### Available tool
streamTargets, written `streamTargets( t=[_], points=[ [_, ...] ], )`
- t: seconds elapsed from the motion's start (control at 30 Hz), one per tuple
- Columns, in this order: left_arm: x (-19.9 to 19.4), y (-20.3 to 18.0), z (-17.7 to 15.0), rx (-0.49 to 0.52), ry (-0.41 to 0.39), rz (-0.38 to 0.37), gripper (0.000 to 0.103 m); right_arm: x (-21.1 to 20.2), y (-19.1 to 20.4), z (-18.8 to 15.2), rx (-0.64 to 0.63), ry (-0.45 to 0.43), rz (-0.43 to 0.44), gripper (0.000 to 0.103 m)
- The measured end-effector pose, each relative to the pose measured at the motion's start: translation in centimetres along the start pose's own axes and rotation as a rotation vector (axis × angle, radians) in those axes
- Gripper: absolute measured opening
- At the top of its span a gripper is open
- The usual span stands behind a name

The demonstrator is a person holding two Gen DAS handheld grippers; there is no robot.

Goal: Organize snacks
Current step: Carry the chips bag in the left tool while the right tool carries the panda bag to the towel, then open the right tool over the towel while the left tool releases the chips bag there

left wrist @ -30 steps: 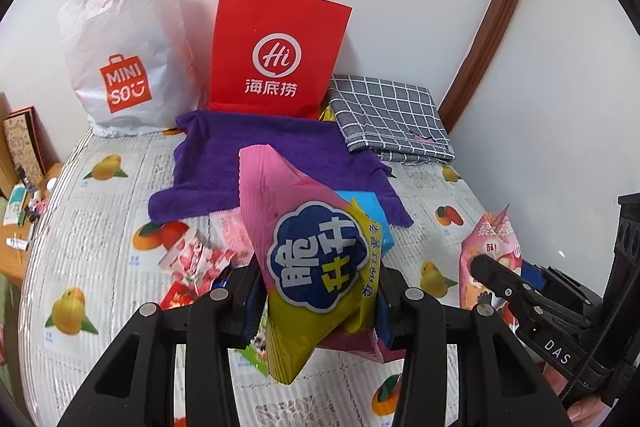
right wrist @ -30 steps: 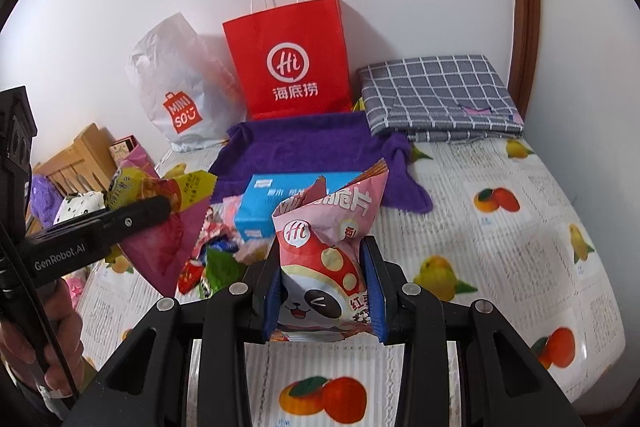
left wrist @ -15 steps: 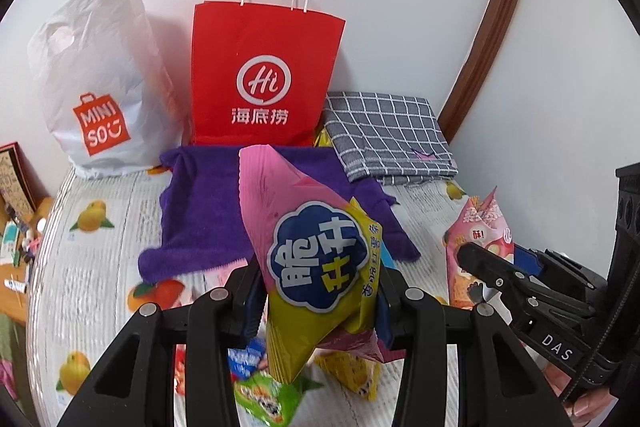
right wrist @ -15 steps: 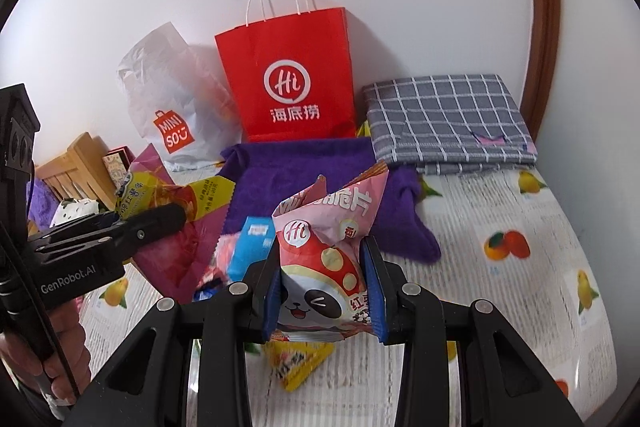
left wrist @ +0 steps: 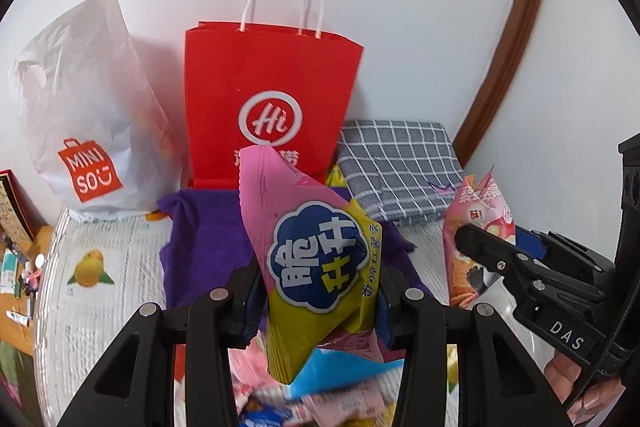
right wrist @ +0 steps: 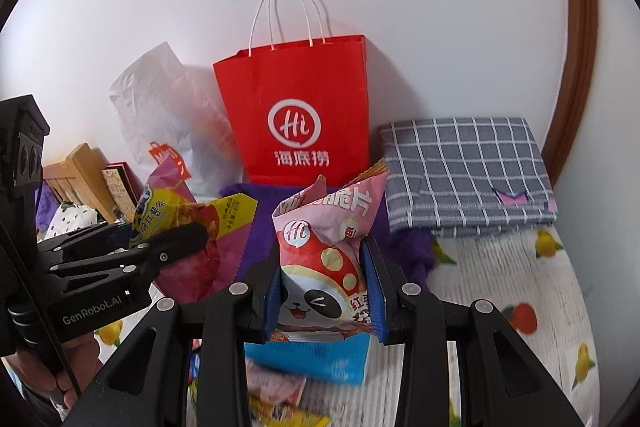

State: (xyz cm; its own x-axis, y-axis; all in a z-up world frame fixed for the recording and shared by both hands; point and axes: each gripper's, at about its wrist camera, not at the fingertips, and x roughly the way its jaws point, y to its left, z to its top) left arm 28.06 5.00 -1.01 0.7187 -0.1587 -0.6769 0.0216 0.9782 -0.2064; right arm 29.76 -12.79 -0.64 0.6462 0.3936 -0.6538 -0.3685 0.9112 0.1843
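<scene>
My left gripper (left wrist: 318,301) is shut on a pink and yellow chip bag (left wrist: 316,259) and holds it up in front of the red paper bag (left wrist: 272,103). My right gripper (right wrist: 326,293) is shut on a pink panda snack bag (right wrist: 324,259), also held up facing the red paper bag (right wrist: 304,107). The right gripper and its panda bag (left wrist: 478,227) show at the right of the left wrist view. The left gripper and its chip bag (right wrist: 192,223) show at the left of the right wrist view. A blue box (right wrist: 316,359) and loose snack packets (right wrist: 276,387) lie below.
A white Miniso plastic bag (left wrist: 84,123) stands left of the red bag against the wall. A purple towel (left wrist: 200,243) lies before both bags. A folded grey checked cloth (right wrist: 464,171) lies at the back right. The bed has a fruit-print cover (right wrist: 516,291). Wooden furniture (right wrist: 80,179) stands at left.
Both grippers have moved forward and up toward the red paper bag with their snack bags held; the red bag looms larger and the loose snacks have dropped toward the bottom of view.
</scene>
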Motion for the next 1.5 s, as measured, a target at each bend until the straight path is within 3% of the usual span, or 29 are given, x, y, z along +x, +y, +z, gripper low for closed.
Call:
streamTargets(
  t=[0.3, 0.5, 0.8, 1.13, 1.5],
  points=[
    [3.6, 3.8, 1.7, -0.032, 0.033, 0.061, 0.041, 4.3, -0.5, 2.5, -0.001, -0.002, 0.014, 0.036],
    [5.7, 6.1, 2.6, -0.054, 0.051, 0.092, 0.041, 8.0, -0.5, 3.0, -0.007, 0.065, 0.034, 0.036],
    [8.5, 8.0, 3.4, -0.078, 0.07, 0.099, 0.042, 9.7, -1.8, 4.0, -0.047, 0.059, 0.018, 0.036],
    [11.5, 9.4, 2.1, -0.114, 0.149, 0.114, 0.041, 14.7, -4.7, 3.1, -0.004, 0.185, 0.025, 0.036],
    [14.4, 10.4, 0.8, -0.131, 0.231, 0.184, 0.042, 20.0, -4.5, 0.9, -0.002, 0.35, 0.016, 0.036]
  ],
)
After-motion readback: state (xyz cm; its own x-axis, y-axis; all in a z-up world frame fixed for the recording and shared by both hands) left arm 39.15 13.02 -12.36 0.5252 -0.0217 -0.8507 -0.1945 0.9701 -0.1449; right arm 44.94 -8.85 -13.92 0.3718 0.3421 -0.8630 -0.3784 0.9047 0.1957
